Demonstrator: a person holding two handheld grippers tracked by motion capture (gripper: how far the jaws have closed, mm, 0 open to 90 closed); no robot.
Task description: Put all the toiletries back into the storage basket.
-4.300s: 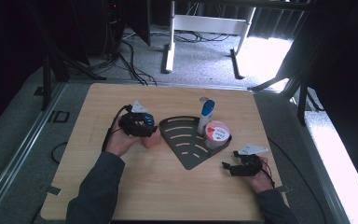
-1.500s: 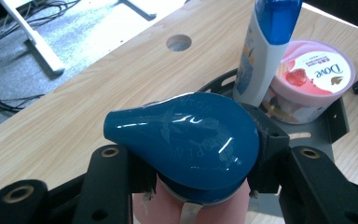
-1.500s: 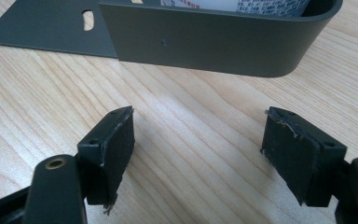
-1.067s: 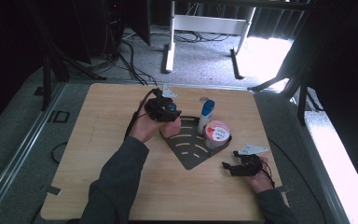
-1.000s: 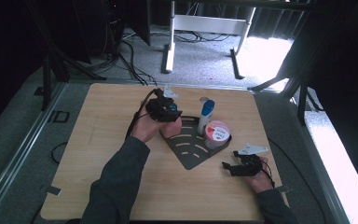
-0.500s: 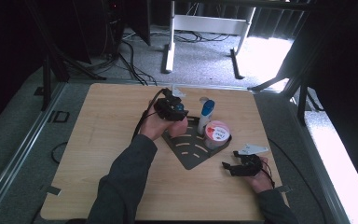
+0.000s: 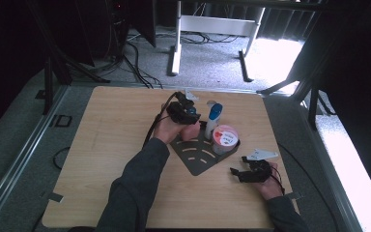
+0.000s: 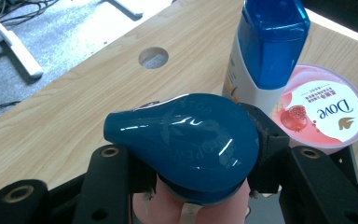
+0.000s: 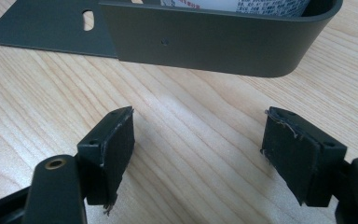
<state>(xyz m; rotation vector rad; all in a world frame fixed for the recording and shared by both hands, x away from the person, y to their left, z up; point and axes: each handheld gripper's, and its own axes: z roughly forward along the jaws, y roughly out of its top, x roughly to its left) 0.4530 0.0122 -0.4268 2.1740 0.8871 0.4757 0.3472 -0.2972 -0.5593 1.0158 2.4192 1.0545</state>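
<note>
Two things already stand on the dark grey fan-shaped metal rack (image 7: pixel 198 159): a white bottle with a blue cap (image 8: pixel 265 51) and a pink round Dove tub (image 8: pixel 324 107). My left gripper (image 8: pixel 193 182) is clamped on a pink bottle with a glossy teal teardrop cap (image 8: pixel 186 140), held just beside them over the rack. Set down carelessly, it could knock the white bottle over or land on the tub's lid. My right gripper (image 9: pixel 200 154) rests with jaws apart and empty on the wooden table (image 9: pixel 186 116), near the rack's wall.
</note>
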